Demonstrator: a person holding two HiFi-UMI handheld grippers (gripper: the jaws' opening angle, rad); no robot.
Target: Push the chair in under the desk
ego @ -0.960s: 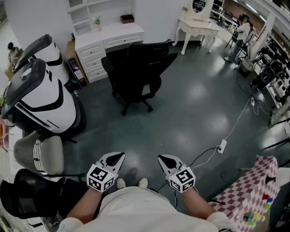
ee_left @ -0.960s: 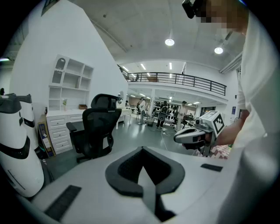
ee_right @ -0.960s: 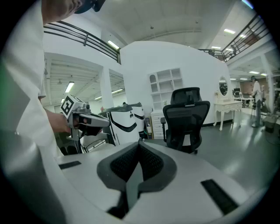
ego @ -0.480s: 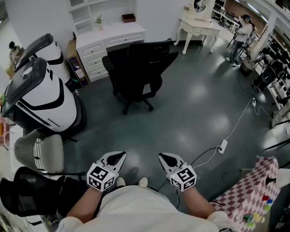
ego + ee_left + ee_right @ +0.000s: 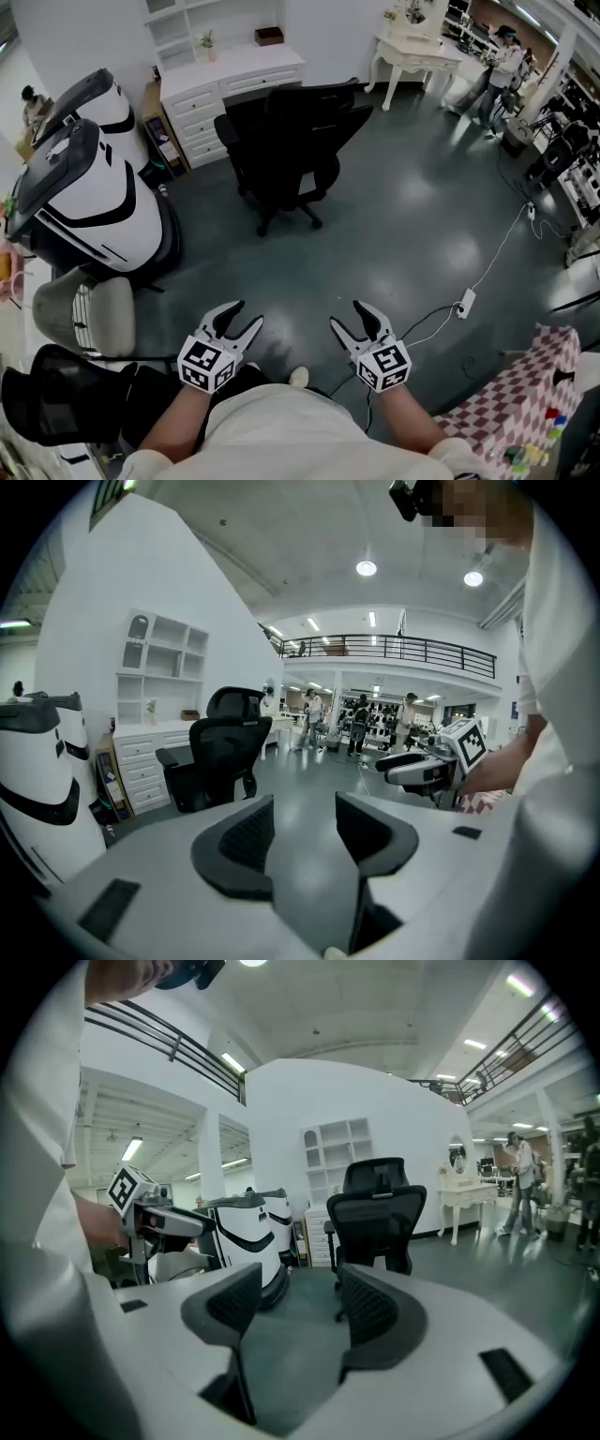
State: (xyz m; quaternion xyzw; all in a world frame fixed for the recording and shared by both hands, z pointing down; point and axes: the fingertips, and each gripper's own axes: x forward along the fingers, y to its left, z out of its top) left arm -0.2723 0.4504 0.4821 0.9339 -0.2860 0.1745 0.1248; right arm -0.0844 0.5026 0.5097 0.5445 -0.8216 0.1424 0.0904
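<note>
Both tools, the left gripper point(image 5: 242, 317) and the right gripper point(image 5: 349, 317), hang low before the person; their jaws have just been opening wide, with nothing between them. Well ahead, across bare floor, the chair point(image 5: 286, 150) stands pulled out from the desk point(image 5: 230, 70) beyond it. It sits on wheels (and likely swivels), so an off-centre push could spin it sideways or jam an armrest against the drawers point(image 5: 192, 127). A power strip point(image 5: 461, 302) on the floor right of the right gripper is a tripping risk.

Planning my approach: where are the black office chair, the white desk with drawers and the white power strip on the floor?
black office chair point(image 5: 305, 141), head view, backrest.
white desk with drawers point(image 5: 234, 67), head view, desktop.
white power strip point(image 5: 460, 303), head view, its body.
</note>
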